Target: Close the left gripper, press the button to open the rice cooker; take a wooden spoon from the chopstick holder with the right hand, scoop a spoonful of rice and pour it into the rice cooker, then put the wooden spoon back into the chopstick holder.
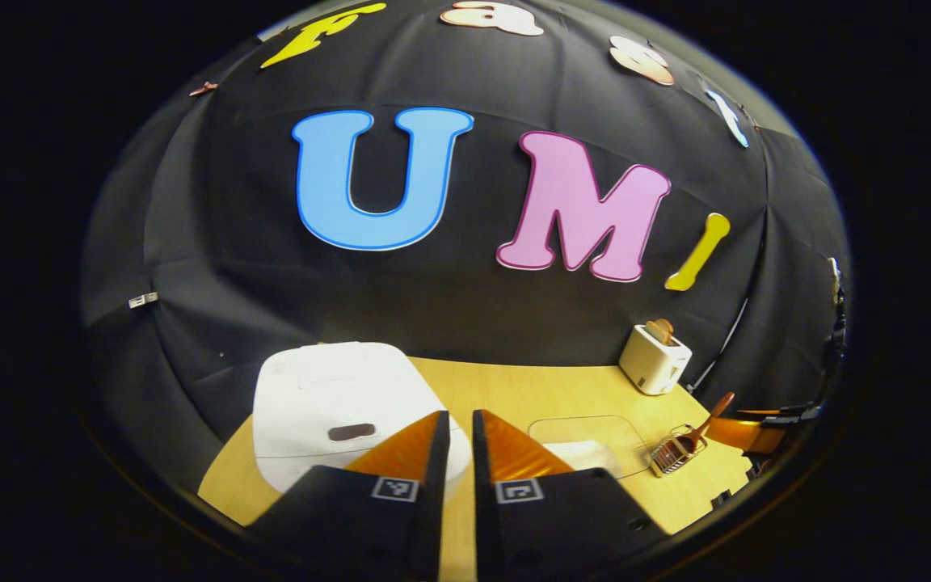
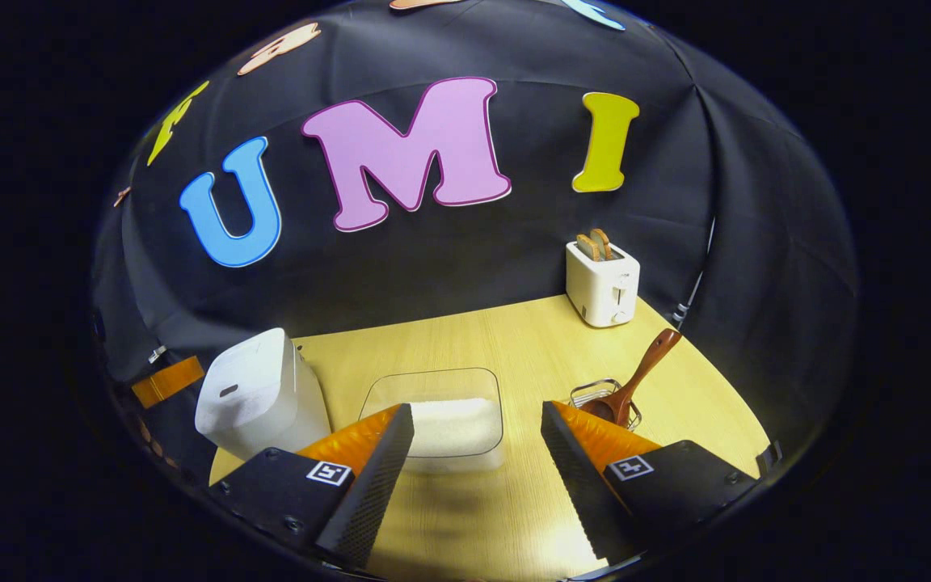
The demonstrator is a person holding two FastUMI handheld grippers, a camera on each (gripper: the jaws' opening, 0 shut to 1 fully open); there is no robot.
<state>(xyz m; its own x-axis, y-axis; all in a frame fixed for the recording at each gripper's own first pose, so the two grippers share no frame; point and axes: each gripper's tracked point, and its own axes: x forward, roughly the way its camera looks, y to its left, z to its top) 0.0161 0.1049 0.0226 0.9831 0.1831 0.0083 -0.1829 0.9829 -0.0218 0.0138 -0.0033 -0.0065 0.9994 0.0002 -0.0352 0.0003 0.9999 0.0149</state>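
Observation:
A white rice cooker (image 1: 328,404) with its lid down stands at the left of the wooden table; a dark oval button (image 1: 351,432) sits on its front. My left gripper (image 1: 457,424) hovers just right of that button, fingers nearly together with nothing between them. In the right gripper view the cooker (image 2: 259,392) is at the left and a clear box of white rice (image 2: 449,420) lies straight ahead. A wooden spoon (image 2: 635,380) leans in a wire chopstick holder (image 2: 599,394) to the right. My right gripper (image 2: 478,420) is open above the table, holding nothing.
A white toaster (image 2: 601,283) with bread slices stands at the back right of the table (image 2: 473,339), also the toaster (image 1: 654,358) in the left gripper view. The rice box (image 1: 591,440) and holder with spoon (image 1: 680,449) lie to the right there. Black cloth walls surround the table.

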